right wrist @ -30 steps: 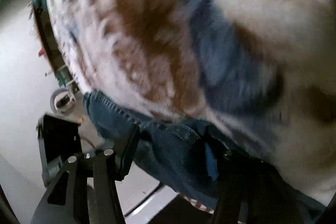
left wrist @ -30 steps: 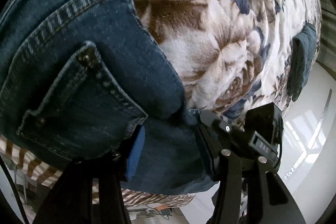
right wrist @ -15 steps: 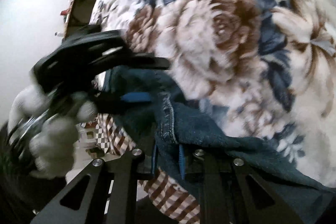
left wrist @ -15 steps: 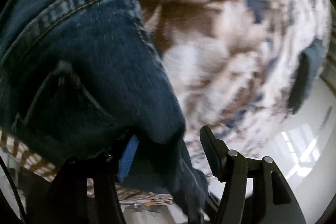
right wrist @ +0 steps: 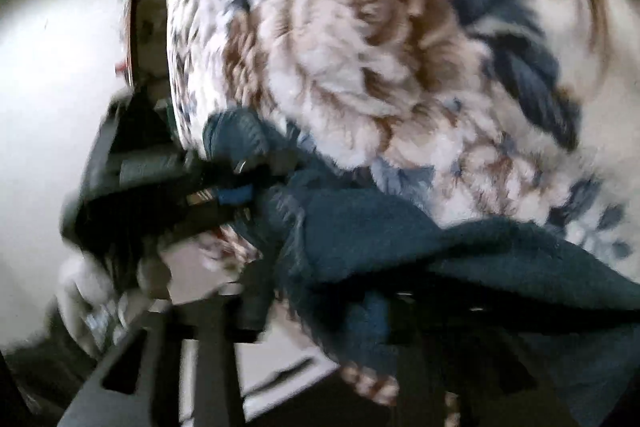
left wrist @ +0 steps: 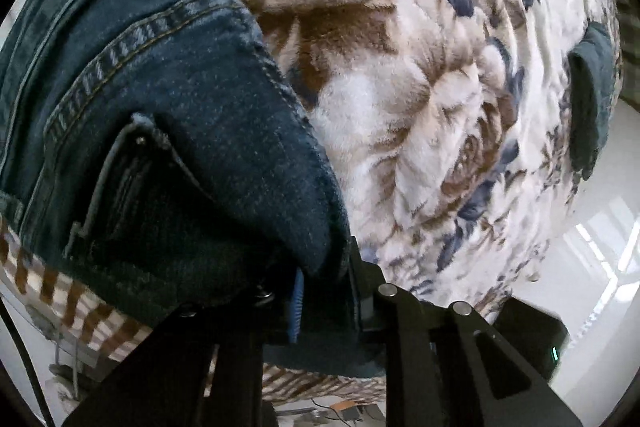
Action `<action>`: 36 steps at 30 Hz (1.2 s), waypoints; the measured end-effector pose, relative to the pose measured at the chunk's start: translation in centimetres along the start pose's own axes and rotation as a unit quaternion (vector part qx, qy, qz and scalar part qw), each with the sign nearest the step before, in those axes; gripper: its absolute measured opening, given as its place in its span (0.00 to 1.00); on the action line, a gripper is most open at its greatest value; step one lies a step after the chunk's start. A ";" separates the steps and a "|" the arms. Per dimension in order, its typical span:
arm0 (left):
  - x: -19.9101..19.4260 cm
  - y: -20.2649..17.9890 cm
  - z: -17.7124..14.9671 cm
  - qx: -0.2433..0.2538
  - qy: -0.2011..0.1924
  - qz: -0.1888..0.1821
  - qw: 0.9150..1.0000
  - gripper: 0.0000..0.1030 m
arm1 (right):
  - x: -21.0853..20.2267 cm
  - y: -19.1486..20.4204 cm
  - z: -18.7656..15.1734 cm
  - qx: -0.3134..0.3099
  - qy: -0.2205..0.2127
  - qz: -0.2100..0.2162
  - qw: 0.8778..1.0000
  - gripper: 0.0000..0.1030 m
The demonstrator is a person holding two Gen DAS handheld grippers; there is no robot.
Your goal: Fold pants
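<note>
Underneath: floral fleece blanket (left wrist: 420,115) (brown, navy) | beyond: pale floor (left wrist: 592,267)

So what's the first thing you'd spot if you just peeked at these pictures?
The dark blue denim jeans fill the left of the left wrist view, their bunched edge pinched in the shut left tool. Behind them spreads a fluffy white blanket with big brown and navy flowers. In the blurry right wrist view, the right tool is opening with denim between its fingers.
</note>
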State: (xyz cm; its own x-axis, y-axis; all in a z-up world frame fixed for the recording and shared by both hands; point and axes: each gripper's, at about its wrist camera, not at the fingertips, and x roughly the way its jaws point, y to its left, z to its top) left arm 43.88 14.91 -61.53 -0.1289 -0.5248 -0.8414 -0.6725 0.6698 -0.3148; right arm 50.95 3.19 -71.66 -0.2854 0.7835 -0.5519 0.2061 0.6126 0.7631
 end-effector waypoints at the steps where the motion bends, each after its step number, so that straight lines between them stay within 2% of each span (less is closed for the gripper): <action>1: -0.1 0.1 -0.1 0.000 -0.001 -0.002 1.000 0.15 | 0.5 -0.8 0.6 0.028 0.007 0.025 0.999 0.53; 3: -0.3 0.4 -0.1 -0.007 0.000 -0.009 1.000 0.15 | 1.8 -1.9 1.9 0.069 0.017 0.061 0.996 0.53; 5: -0.3 0.9 0.2 -0.016 0.000 -0.015 1.000 0.15 | 3.0 -2.2 2.7 0.085 0.032 0.062 0.994 0.27; 7: -0.3 1.8 0.7 -0.041 0.009 -0.036 0.998 0.15 | 2.9 -2.3 3.1 0.105 0.042 0.077 0.991 0.18; 12: -0.1 2.7 2.1 -0.098 0.030 -0.088 0.991 0.21 | -2.7 -4.0 4.1 0.147 -0.007 0.103 0.984 0.17; 14: -0.4 2.9 2.2 -0.112 0.033 -0.113 0.987 0.25 | -3.8 -5.3 4.3 0.162 -0.012 0.108 0.981 0.20; 16: -1.4 2.6 1.9 -0.108 0.027 -0.119 0.987 0.31 | -3.7 -5.6 4.5 0.161 0.000 0.103 0.982 0.27; 18: -2.3 1.8 1.3 -0.090 0.026 -0.117 0.989 0.35 | -2.5 -5.1 5.0 0.144 0.025 0.102 0.984 0.50; 19: -2.8 1.3 0.9 -0.073 0.026 -0.110 0.991 0.38 | -1.7 -4.8 5.2 0.135 0.040 0.098 0.985 0.65; 20: -3.1 0.8 0.5 -0.059 0.026 -0.104 0.993 0.45 | -1.5 -4.9 5.4 0.129 0.052 0.094 0.986 0.67; 21: -3.4 0.2 0.1 -0.042 0.022 -0.099 0.994 0.45 | -0.4 -4.6 5.8 0.120 0.067 0.068 0.988 0.66; 22: -3.7 -0.1 -0.1 -0.026 0.015 -0.088 0.996 0.45 | 0.2 -4.4 6.2 0.113 0.072 0.035 0.990 0.50; 23: -3.8 -0.5 -0.2 -0.008 0.008 -0.074 0.997 0.45 | 0.7 -4.1 6.4 0.103 0.079 0.006 0.992 0.26; 24: -3.7 -0.8 -0.3 0.006 0.001 -0.062 0.998 0.45 | 1.2 -3.8 7.1 0.097 0.088 -0.020 0.991 0.24; 25: -3.6 -1.0 -0.3 0.020 -0.008 -0.044 0.999 0.45 | 0.8 -3.7 7.8 0.103 0.078 -0.030 0.991 0.17; 27: -3.1 -0.9 -0.2 0.032 -0.018 -0.022 0.999 0.45 | -1.7 -3.2 9.2 0.107 0.036 -0.048 0.992 0.16; 28: -2.9 -0.5 -0.1 0.032 -0.016 -0.018 0.999 0.45 | -3.2 -3.2 9.9 0.112 0.019 -0.043 0.993 0.16; 30: -2.2 0.4 0.0 0.022 -0.009 -0.021 1.000 0.45 | -5.0 -3.5 10.5 0.123 0.002 -0.040 0.992 0.17; 31: -2.1 0.8 0.0 0.017 -0.005 -0.023 1.000 0.45 | -5.8 -3.2 10.4 0.111 -0.006 -0.058 0.992 0.17; 33: -2.1 1.2 -0.1 0.015 -0.003 -0.026 1.000 0.45 | -8.1 -2.3 9.9 0.082 -0.038 -0.121 0.989 0.18; 34: -2.1 1.1 -0.2 0.017 -0.004 -0.028 0.999 0.45 | -9.4 -1.8 9.3 0.069 -0.056 -0.132 0.987 0.18; 36: -1.9 0.3 -0.6 0.027 -0.007 -0.028 0.999 0.45 | -11.3 -0.9 8.0 0.054 -0.083 -0.119 0.988 0.20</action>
State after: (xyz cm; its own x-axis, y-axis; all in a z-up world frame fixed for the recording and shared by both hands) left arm 43.47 15.85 -59.74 -0.0818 -0.5557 -0.8274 -0.6376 0.6672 -0.3851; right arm 61.49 -5.37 -68.75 -0.1822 0.6160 -0.7664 0.2528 0.7826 0.5689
